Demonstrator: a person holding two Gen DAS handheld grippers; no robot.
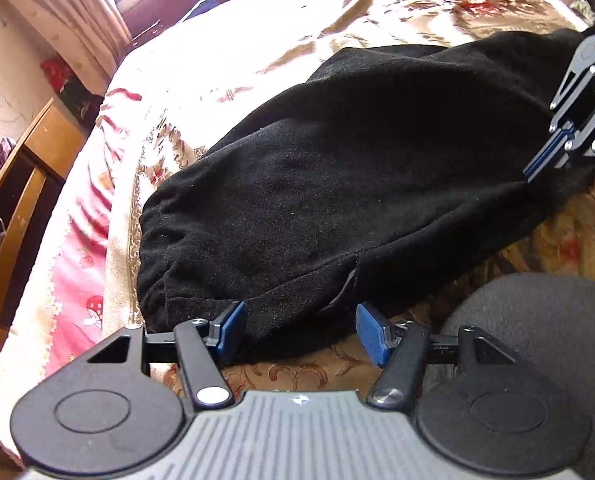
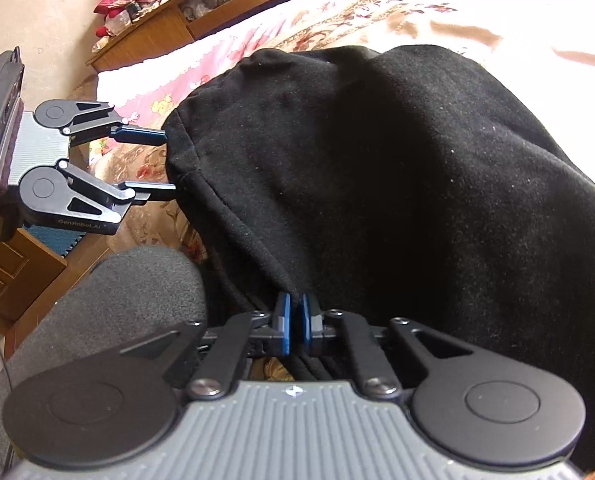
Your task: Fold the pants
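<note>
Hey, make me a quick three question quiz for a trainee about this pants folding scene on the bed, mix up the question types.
1. True or false: the right tongs are shut on the black pants.
2. The left tongs are: A) pinching the waistband, B) open at the pants' edge, C) out of view.
3. Fill in: the pants lie on a floral ____.

Key: 1 true; 2 B; 3 bedspread.

Black linkages, blue pads (image 1: pixel 372 333), ribbed grey housing (image 2: pixel 293 432)
</note>
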